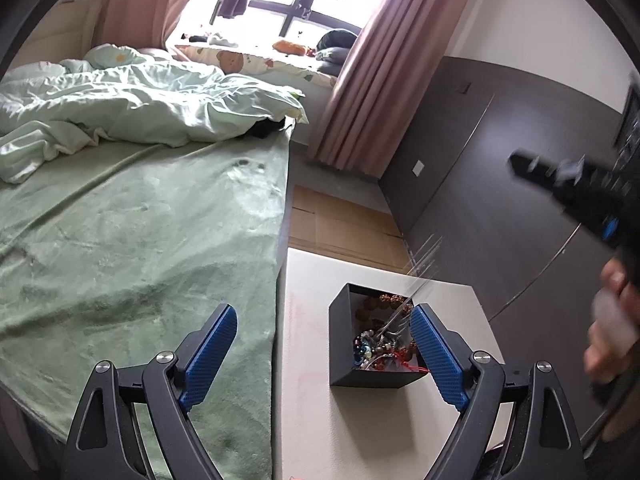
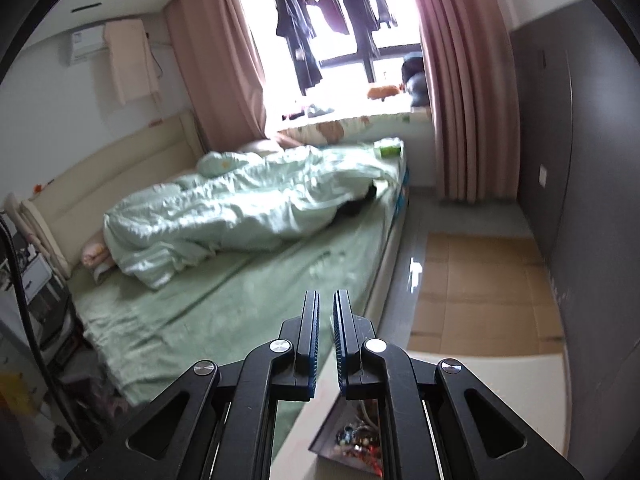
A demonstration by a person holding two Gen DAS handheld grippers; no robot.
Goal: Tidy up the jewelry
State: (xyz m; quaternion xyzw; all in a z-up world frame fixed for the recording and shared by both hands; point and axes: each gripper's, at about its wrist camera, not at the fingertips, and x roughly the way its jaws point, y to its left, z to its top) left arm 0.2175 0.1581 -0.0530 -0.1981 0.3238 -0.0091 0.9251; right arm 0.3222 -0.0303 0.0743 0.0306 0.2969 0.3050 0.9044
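A black open box [image 1: 372,376] stands on a cream table [image 1: 312,420] and holds a tangle of jewelry [image 1: 380,344]: bead bracelets, brown beads, a red cord. A thin silvery chain [image 1: 420,276] rises blurred from the box up to the right. My left gripper [image 1: 324,356] is open above the table, its right finger beside the box. My right gripper [image 2: 327,320] is nearly shut, raised high above the box [image 2: 352,440]; it also shows blurred in the left wrist view [image 1: 560,184]. I cannot make out the chain between its fingers.
A bed with a green blanket [image 1: 140,240] borders the table on the left, with a pale duvet [image 1: 132,108] further back. Flat cardboard [image 1: 344,224] lies on the floor beyond the table. A dark wardrobe [image 1: 500,168] lines the right side.
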